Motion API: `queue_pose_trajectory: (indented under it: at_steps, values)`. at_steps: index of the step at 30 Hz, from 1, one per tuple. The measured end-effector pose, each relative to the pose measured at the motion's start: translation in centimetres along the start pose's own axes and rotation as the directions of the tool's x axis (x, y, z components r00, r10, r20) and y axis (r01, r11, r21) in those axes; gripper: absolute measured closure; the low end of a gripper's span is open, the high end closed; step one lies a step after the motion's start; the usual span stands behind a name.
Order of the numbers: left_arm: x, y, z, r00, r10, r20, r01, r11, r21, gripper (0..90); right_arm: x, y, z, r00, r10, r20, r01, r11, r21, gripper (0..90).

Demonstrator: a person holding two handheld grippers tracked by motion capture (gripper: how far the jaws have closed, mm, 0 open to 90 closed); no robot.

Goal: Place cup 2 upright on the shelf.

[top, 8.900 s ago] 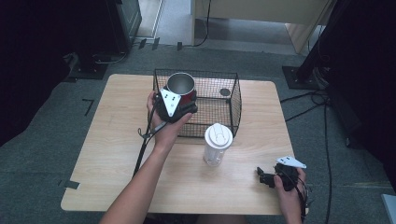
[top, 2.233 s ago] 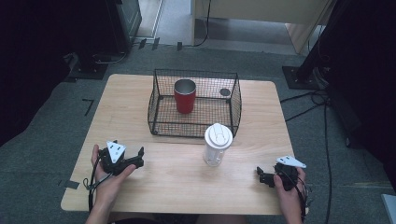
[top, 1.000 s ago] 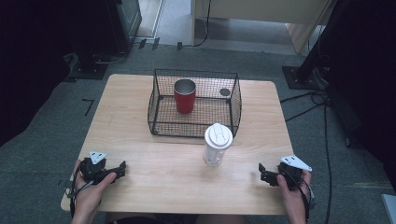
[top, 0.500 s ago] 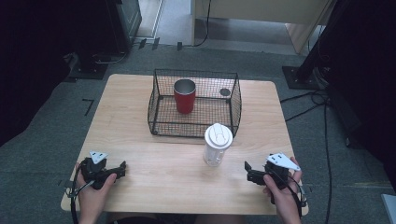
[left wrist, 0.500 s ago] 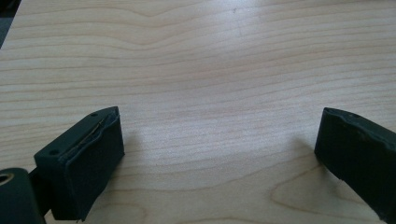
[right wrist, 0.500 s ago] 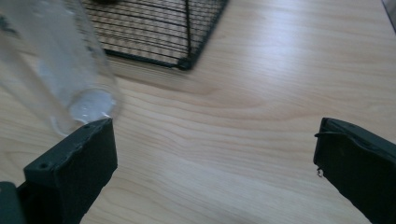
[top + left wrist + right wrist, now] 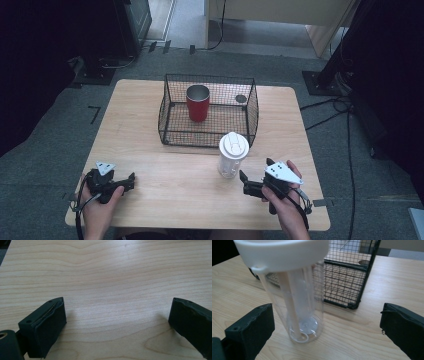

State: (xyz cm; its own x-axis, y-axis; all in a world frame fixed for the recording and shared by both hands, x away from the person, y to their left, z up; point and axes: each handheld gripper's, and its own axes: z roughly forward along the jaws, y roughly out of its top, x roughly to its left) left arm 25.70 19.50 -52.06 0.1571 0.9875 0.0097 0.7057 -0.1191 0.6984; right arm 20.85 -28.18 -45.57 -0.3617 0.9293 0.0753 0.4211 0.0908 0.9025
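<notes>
Right gripper view has the right gripper [image 7: 325, 335] with jaws wide apart, nothing clamped, lined up on the clear bottle [image 7: 297, 297], which sits nearer the left jaw than centred. Bottle stands upright on the table [image 7: 392, 285], white lid [image 7: 282, 253] on, just in front of the wire basket [image 7: 348, 272]; probably staged outside the basket so it can be grabbed from the side. Something pale runs down inside the bottle, maybe a straw, hard to tell through the plastic. High view: right gripper [image 7: 254, 186] is close to the bottle [image 7: 232, 156], not touching. Left gripper [image 7: 127, 182] is parked at the near left corner, well apart from everything, jaws spread and empty in the left gripper view [image 7: 115, 325] over bare wood. Farther back, the red cup [image 7: 198, 102] stands upright inside the basket [image 7: 207, 142]. Versus half a second ago: right gripper has moved in toward the bottle; left gripper, bottle, cup unchanged.
</notes>
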Motion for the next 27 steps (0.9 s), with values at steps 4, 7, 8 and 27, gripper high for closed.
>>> queue_pose_trajectory:
  at_steps: [4,7,8,27]
  values:
    - [0.0,0.0,0.0,1.0000,0.000,0.000,0.000,1.0000,0.000,1.9,0.7,0.9,0.6,0.9997,-0.001,-0.023,0.001,1.000,0.008,0.0]
    - [0.0,0.0,0.0,1.0000,-0.001,0.000,0.001,1.0000,-0.001,1.9,1.1,1.2,0.9,0.9997,-0.014,-0.022,0.014,1.000,0.012,0.0]
    - [0.0,0.0,0.0,1.0000,-0.002,0.000,0.002,1.0000,-0.001,1.9,1.2,1.4,0.9,0.9995,-0.015,-0.028,0.016,1.000,0.013,0.0]
    - [0.0,0.0,0.0,1.0000,-0.001,0.000,0.001,1.0000,-0.001,1.9,4.6,2.7,4.2,0.9997,-0.009,0.025,0.009,1.000,-0.020,0.0]
